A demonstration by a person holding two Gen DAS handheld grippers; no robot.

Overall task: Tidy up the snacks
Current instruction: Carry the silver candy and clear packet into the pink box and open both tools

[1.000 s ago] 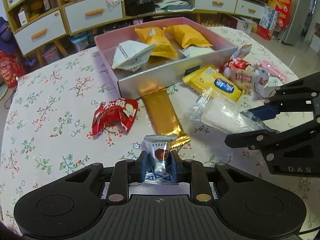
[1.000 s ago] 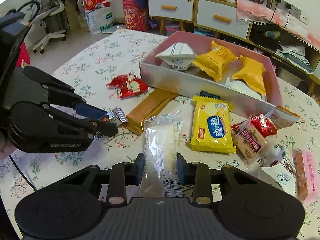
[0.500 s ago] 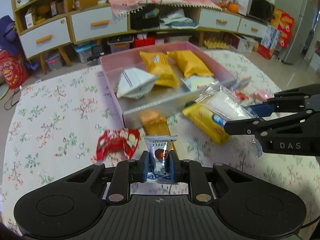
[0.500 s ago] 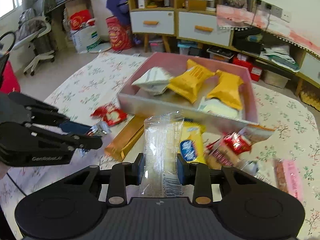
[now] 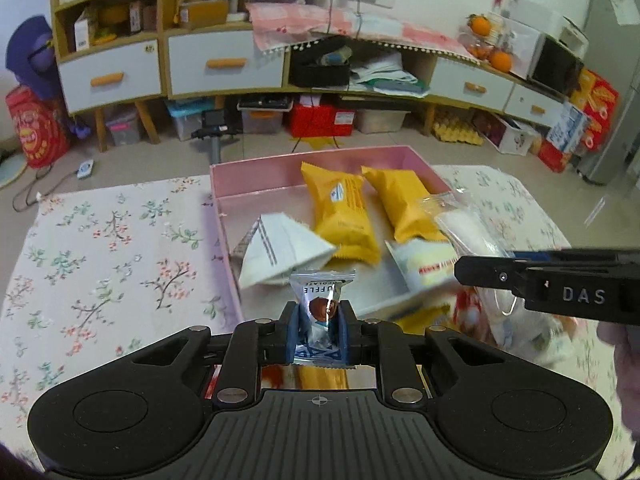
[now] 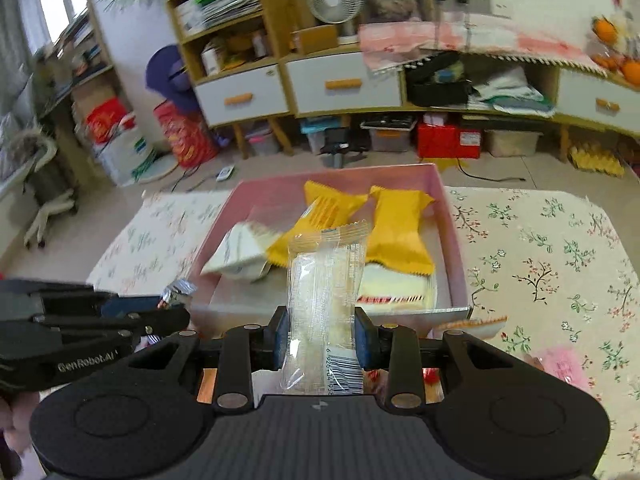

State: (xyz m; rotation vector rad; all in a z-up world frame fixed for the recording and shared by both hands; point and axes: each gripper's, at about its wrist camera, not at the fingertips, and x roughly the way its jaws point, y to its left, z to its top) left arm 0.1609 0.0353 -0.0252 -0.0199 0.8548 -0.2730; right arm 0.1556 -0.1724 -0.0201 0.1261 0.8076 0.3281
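Observation:
My left gripper (image 5: 319, 330) is shut on a small silver truffle chocolate packet (image 5: 321, 300), held upright above the near wall of the pink box (image 5: 256, 178). In the right wrist view my right gripper (image 6: 320, 338) is shut on a long clear-wrapped snack (image 6: 325, 292), raised over the box's near wall (image 6: 420, 316). Inside the box lie two yellow packets (image 5: 342, 214) (image 6: 398, 232), a white triangular packet (image 5: 282, 250) and a white-and-red wrapped snack (image 6: 394, 290). The right gripper (image 5: 460, 268) shows from the side in the left wrist view, and the left gripper (image 6: 182, 314) in the right wrist view.
The box stands on a floral tablecloth (image 5: 100, 248) (image 6: 560, 260). Loose snacks lie near the front right, among them a pink packet (image 6: 560, 364) and an orange-edged wrapper (image 6: 472, 324). Cabinets with drawers (image 5: 224, 64) line the far wall beyond the table's edge.
Both grippers rose and moved forward toward the pink box, each still holding its snack. The loose packets on the cloth have dropped below both views, and the box now fills the middle.

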